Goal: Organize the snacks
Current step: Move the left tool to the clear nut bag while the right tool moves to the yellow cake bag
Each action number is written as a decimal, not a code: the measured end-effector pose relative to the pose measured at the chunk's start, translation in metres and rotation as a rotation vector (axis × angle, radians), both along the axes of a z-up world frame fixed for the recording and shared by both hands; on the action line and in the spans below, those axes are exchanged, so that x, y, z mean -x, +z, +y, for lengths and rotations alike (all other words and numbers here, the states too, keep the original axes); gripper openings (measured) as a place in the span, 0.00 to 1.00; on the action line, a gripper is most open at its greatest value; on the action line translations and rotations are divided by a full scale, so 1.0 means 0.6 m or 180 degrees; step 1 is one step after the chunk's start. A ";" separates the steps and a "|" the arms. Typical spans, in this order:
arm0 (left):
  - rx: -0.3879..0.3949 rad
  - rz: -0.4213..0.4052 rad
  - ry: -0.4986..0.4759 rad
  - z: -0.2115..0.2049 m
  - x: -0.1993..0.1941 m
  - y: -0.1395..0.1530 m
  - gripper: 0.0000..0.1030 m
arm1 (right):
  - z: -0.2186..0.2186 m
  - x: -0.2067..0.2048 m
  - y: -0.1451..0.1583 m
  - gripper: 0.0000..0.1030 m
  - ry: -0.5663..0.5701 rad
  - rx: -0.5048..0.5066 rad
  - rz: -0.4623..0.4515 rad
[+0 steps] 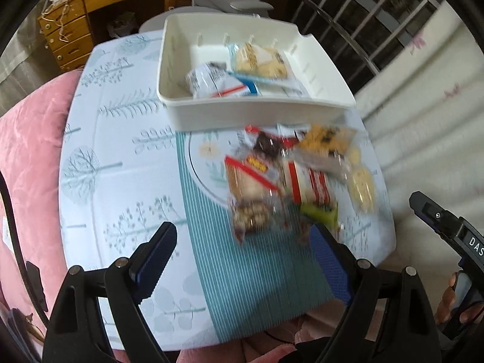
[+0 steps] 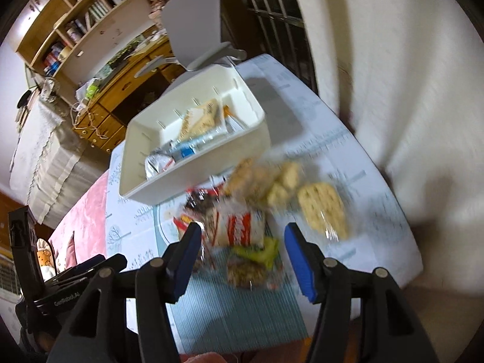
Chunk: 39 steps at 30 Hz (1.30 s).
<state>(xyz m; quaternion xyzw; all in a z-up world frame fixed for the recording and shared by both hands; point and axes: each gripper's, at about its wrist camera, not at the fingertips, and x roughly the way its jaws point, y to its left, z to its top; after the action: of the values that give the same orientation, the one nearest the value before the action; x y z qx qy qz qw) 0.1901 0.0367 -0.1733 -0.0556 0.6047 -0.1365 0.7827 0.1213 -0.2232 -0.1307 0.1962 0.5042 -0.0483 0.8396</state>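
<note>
Left tool [image 1: 242, 260]: fingers spread wide apart, nothing between them, hovering over the striped mat [image 1: 242, 296] on the surface [image 1: 121, 163]. Right tool [image 2: 242, 257]: fingers likewise apart and holding nothing. The loose snack pile [image 1: 290, 181] lies on the surface just ahead of both tools' tips, blurred; its green packet [image 2: 260, 252] sits between the right tool's fingertips in view. Beyond the pile, the white bin [image 1: 260, 112] holds several packets [image 1: 217, 83].

This is a room in a home. Behind the tabletop [image 1: 121, 157] with its tree-print cloth stand a wooden desk [image 1: 69, 30] with drawers, a bookshelf [image 2: 75, 27] above it, a grey chair [image 2: 193, 30] and a barred window [image 1: 363, 15].
</note>
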 end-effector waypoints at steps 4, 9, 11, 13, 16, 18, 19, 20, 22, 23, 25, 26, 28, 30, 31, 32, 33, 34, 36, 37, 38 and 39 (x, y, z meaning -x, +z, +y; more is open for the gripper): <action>0.0039 0.0118 -0.0164 -0.010 0.024 -0.012 0.86 | 0.005 0.046 -0.013 0.56 -0.0114 0.0076 0.0078; -0.0072 0.0283 -0.0315 -0.035 0.039 -0.028 0.86 | 0.002 0.085 -0.025 0.56 -0.0165 0.0239 0.0031; -0.0126 0.0331 -0.0344 -0.044 0.045 -0.033 0.86 | -0.007 0.093 -0.034 0.56 -0.0214 0.0293 0.0026; -0.0161 0.0390 -0.0346 -0.053 0.047 -0.037 0.86 | -0.020 0.096 -0.042 0.56 -0.0210 0.0271 0.0012; -0.0216 0.0513 -0.0299 -0.073 0.049 -0.047 0.86 | -0.038 0.089 -0.051 0.56 -0.0127 0.0300 -0.0029; -0.0258 0.0579 -0.0219 -0.085 0.049 -0.053 0.86 | -0.049 0.080 -0.056 0.56 -0.0018 0.0331 -0.0038; -0.0275 0.0627 -0.0137 -0.093 0.047 -0.056 0.86 | -0.057 0.072 -0.060 0.56 0.0077 0.0341 -0.0018; -0.0277 0.0655 -0.0082 -0.099 0.047 -0.059 0.86 | -0.062 0.067 -0.061 0.56 0.0146 0.0350 0.0002; -0.0294 0.0720 0.0042 -0.116 0.047 -0.066 0.86 | -0.076 0.057 -0.065 0.56 0.0311 0.0347 0.0013; -0.0299 0.0742 0.0086 -0.123 0.048 -0.070 0.86 | -0.082 0.054 -0.066 0.56 0.0373 0.0339 0.0021; -0.0281 0.0805 0.0211 -0.138 0.050 -0.077 0.86 | -0.098 0.040 -0.075 0.56 0.0526 0.0312 0.0078; -0.0269 0.0825 0.0264 -0.144 0.051 -0.079 0.86 | -0.103 0.036 -0.078 0.56 0.0582 0.0305 0.0105; -0.0247 0.0870 0.0408 -0.157 0.052 -0.086 0.86 | -0.117 0.020 -0.088 0.56 0.0746 0.0279 0.0179; -0.0220 0.0853 0.0659 -0.164 0.051 -0.093 0.86 | -0.126 0.006 -0.097 0.58 0.0894 0.0273 0.0252; -0.0189 0.0889 0.0750 -0.168 0.051 -0.098 0.86 | -0.130 -0.001 -0.101 0.62 0.0953 0.0281 0.0285; -0.0160 0.0918 0.0819 -0.170 0.050 -0.103 0.86 | -0.133 -0.009 -0.105 0.63 0.1021 0.0299 0.0324; -0.0126 0.0949 0.0890 -0.173 0.049 -0.108 0.86 | -0.135 -0.017 -0.109 0.63 0.1103 0.0322 0.0360; -0.0086 0.0986 0.0985 -0.176 0.048 -0.115 0.86 | -0.135 -0.024 -0.113 0.63 0.1199 0.0347 0.0398; -0.0029 0.1029 0.1141 -0.180 0.046 -0.125 0.86 | -0.135 -0.038 -0.121 0.63 0.1369 0.0381 0.0464; 0.0012 0.1049 0.1231 -0.181 0.046 -0.131 0.86 | -0.135 -0.046 -0.125 0.63 0.1468 0.0388 0.0495; 0.0048 0.1065 0.1303 -0.181 0.045 -0.135 0.86 | -0.134 -0.052 -0.128 0.63 0.1537 0.0388 0.0514; 0.0082 0.1082 0.1377 -0.181 0.044 -0.140 0.86 | -0.132 -0.060 -0.132 0.64 0.1630 0.0393 0.0540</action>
<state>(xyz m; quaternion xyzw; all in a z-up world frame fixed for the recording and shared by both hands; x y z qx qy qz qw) 0.1638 -0.0718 -0.2573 -0.2154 0.6997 0.0374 0.6802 0.1573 -0.3022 -0.2100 0.0060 0.6020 0.1187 0.7896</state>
